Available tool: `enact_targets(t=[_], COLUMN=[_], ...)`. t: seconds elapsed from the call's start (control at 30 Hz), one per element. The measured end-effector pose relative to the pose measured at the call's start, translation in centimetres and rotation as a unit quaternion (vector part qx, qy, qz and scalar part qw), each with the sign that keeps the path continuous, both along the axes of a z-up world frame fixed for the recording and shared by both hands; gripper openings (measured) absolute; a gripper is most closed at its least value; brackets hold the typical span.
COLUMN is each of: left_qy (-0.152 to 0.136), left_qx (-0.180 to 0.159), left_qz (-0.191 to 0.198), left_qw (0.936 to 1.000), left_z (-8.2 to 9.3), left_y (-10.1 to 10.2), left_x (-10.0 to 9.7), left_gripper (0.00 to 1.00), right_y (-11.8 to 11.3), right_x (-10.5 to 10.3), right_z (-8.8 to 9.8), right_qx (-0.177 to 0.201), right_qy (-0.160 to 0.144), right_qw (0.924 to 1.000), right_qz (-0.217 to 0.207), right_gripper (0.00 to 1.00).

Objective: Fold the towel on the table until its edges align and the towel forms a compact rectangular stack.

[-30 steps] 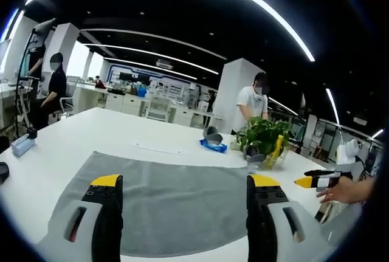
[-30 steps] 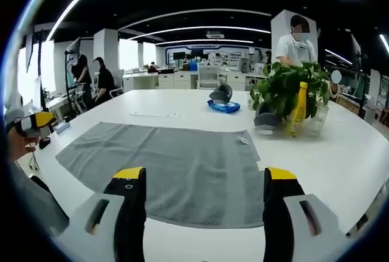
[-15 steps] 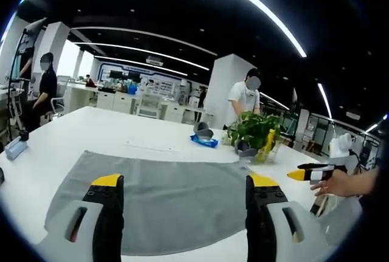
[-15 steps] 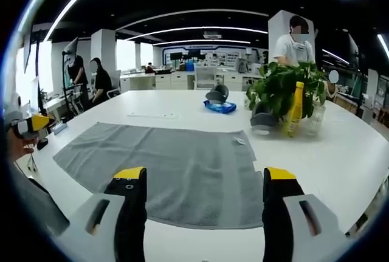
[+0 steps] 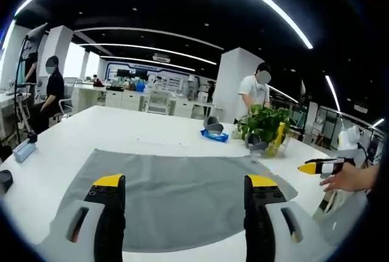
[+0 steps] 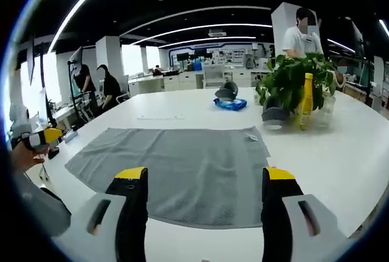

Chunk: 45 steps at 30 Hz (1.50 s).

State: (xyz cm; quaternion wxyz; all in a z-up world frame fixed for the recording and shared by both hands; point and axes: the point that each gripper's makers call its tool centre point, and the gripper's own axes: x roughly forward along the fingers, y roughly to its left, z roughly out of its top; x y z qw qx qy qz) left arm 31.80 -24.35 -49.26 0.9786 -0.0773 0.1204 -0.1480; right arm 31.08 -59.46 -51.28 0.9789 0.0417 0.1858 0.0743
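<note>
A grey rectangular terry towel (image 5: 176, 192) lies spread flat and unfolded on a large white table (image 5: 91, 128), directly ahead of and partly between the fingers of both grippers. In the left gripper view, the left gripper (image 5: 180, 183) hovers above the near edge of the towel with its two yellow-tipped black fingers (image 5: 108, 181) spread wide and grasping nothing. At the far right of that view, a hand (image 5: 351, 178) holds the other gripper's yellow tip above the table. In the right gripper view, the right gripper (image 6: 205, 174) likewise hangs over the towel (image 6: 182, 168) with its fingers (image 6: 278, 174) released and apart, nothing between them. Beyond the right finger, past the towel's far corner, stand a leafy green potted plant (image 6: 292, 82) and a yellow bottle (image 6: 306, 99). Further ahead lies a small blue object (image 6: 233, 102). A person in a white shirt (image 6: 301, 37) stands behind the plant.
</note>
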Motion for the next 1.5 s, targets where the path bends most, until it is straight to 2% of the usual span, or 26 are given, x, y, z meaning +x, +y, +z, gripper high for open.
enact_targets(t=[0.4,0.5,0.6,0.77,1.2,1.5], left_qy=[0.010,0.001,0.001,0.003,-0.006,0.007], left_qx=[0.030,0.030,0.025,0.024,0.030,0.035], left_qz=[-0.028,-0.029,-0.024,-0.019,-0.027,-0.046], left_qw=[0.9991,0.9991,0.9994,0.9995,0.9991,0.9983], left_z=[-0.7,-0.3,-0.2,-0.3,0.1,-0.2], left_y=[-1.4,-1.4,-1.2,-0.9,-1.3,-1.9], left_x=[-0.3,-0.3,-0.3,-0.3,-0.5,-0.2], left_gripper=[0.78,0.78,0.78,0.78,0.78,0.77], right_y=[0.2,-0.5,-1.2,-1.6,-1.5,-3.9], right_x=[-0.1,-0.1,-0.1,-0.2,-0.1,1.4], right_z=[0.1,0.4,0.4,0.6,1.1,3.2], right_qx=[0.005,0.019,0.057,0.073,0.061,0.041], right_qy=[-0.002,-0.007,-0.008,-0.014,-0.020,-0.042], right_qw=[1.0000,0.9998,0.9980,0.9967,0.9975,0.9974], right_qz=[0.008,-0.005,-0.024,-0.034,-0.031,-0.043], right_gripper=[0.75,0.75,0.75,0.75,0.74,0.72])
